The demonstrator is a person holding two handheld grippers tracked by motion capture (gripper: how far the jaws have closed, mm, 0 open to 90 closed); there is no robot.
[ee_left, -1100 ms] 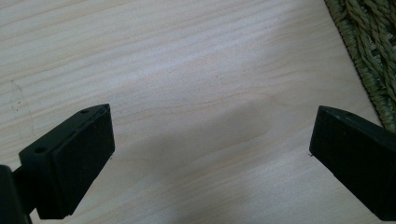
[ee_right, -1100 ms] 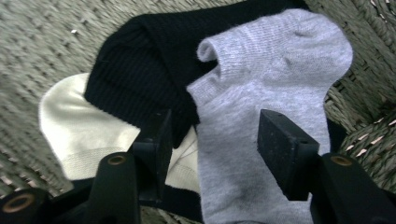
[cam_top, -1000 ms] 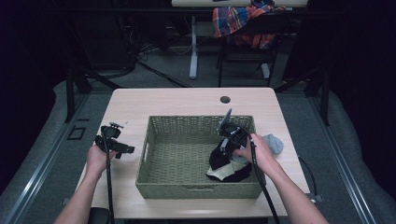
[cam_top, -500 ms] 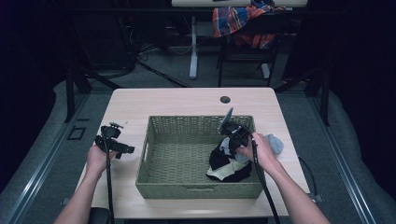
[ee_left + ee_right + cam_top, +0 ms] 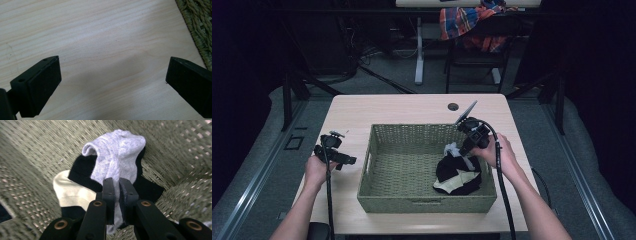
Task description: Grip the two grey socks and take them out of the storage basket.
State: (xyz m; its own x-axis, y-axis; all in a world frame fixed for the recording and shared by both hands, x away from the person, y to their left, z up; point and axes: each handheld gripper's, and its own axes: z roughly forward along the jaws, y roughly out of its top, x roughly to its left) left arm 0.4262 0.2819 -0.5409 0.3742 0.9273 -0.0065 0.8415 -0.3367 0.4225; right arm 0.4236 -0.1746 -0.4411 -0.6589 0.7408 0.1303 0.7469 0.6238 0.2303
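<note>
At the left of the table the left tool hangs over bare wood, its jaws spread wide with nothing between them; in the left gripper view the corner of the woven basket sits just beside its right jaw. Moving right, the green basket takes up the middle of the table, and its near right corner holds a small heap: a black garment with a cream sock lying against it. Over that heap the right tool is tilted down into the basket, and its jaws have just been closing, now pinched tight on a light grey sock whose cuff sticks up past the pads while the rest hangs below them. The grey sock is thus inside the basket, lifted slightly above the black and cream pieces, possibly brushing them at its lower end. The step in hand looks like picking one sock out of the pile. The next move probably calls for a straight lift until the sock clears the basket wall, keeping the pinch firm so the thin knit does not slip, and watching that the black garment does not come along.
</note>
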